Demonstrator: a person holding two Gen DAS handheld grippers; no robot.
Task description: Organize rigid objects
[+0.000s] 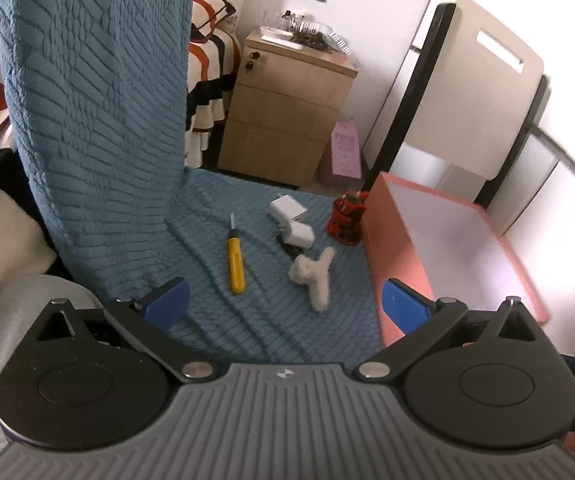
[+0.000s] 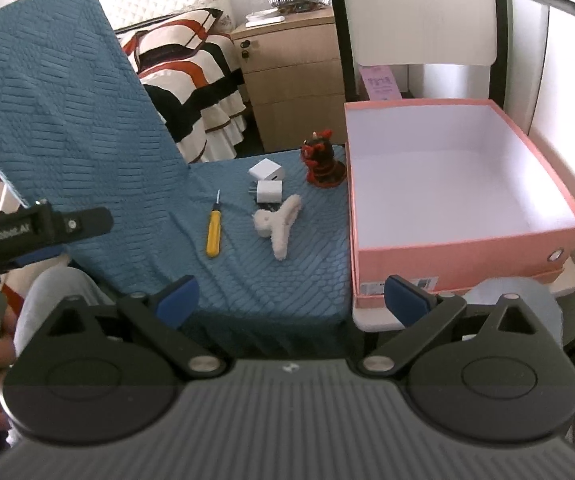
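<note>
Blue cover [image 2: 271, 264]: carries screwdriver [image 2: 213, 236], two chargers [image 2: 268, 181], fluffy clip [image 2: 279, 224], red-black figurine [image 2: 321, 160].
Pink box [image 2: 463, 258]: just right of them, white inside (near corner cut off in left view).
Left gripper [image 1: 285, 306]: jaws wide apart, nothing held.
Right gripper [image 2: 291, 298]: wide apart, nothing held.

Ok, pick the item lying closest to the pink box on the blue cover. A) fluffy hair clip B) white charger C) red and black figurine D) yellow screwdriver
C: the figurine stands right beside the box wall, while the chargers, clip and screwdriver lie further left on the cover.
</note>
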